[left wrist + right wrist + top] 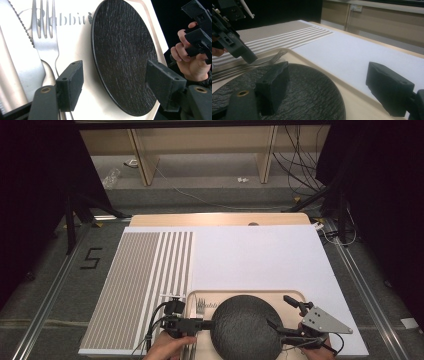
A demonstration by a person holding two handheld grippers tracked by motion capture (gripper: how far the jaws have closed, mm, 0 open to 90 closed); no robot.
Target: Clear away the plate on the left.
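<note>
The left gripper [113,87] has its jaws wide apart, gripping nothing; the plate's [123,52] near rim lies between them, clear of both pads. The right gripper [329,86] is also wide open and empty, one jaw over the plate, the other beyond its rim. Past the left jaw lie a fork [46,37] and knife [17,50] on the tray [295,295].

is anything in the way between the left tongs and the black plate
Nothing visible. The left tongs stand open right at the near edge of the black plate, with bare tray under them. The fork and knife lie off to the side, clear of that path.
</note>
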